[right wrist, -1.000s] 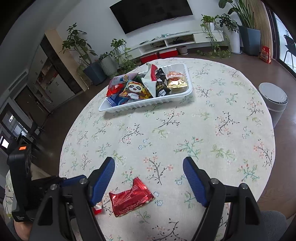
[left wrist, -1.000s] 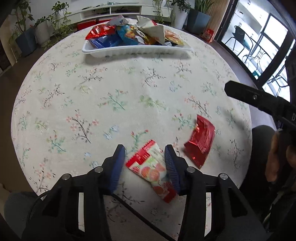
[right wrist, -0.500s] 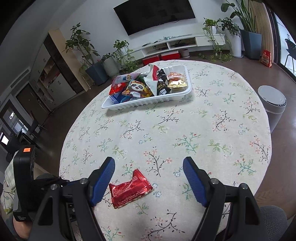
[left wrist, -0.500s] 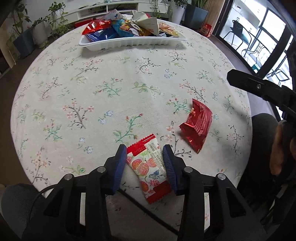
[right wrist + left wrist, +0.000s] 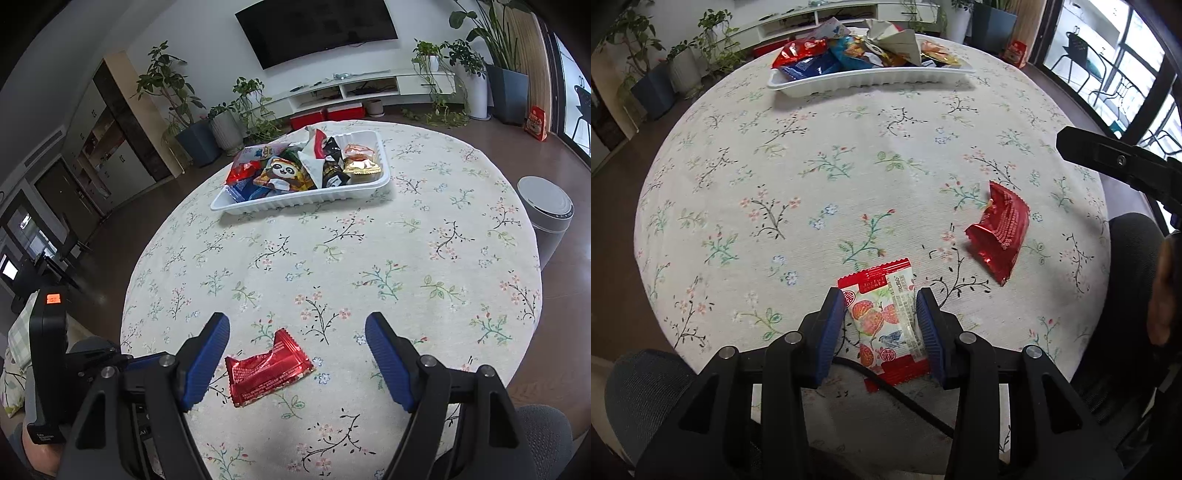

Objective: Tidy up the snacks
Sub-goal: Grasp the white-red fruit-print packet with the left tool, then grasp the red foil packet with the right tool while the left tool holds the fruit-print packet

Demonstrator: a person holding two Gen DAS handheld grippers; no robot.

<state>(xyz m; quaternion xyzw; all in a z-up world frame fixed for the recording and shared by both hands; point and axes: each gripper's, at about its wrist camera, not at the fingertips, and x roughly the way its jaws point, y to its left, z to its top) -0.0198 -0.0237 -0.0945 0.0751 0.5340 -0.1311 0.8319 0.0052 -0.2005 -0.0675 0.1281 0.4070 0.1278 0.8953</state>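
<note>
A white snack packet with red ends and fruit pictures [image 5: 882, 317] sits near the table's front edge, and my left gripper [image 5: 880, 299] is shut on its two long sides. To its right a red foil packet [image 5: 999, 230] lies crumpled on the cloth. In the right wrist view that red foil packet [image 5: 267, 367] lies flat below my right gripper [image 5: 297, 325], nearer the left finger; the gripper is open and its pads touch nothing. At the far side stands a white tray [image 5: 306, 197] heaped with several snack packets.
The round table [image 5: 812, 147] has a floral cloth. A grey bin [image 5: 546, 214] stands on the floor past the table's right edge. A person's knees show at the table's near edge. Potted plants and a TV shelf line the far wall.
The left jaws have drawn in until their pads press the white packet. The red foil packet and the right gripper have stayed where they were.
</note>
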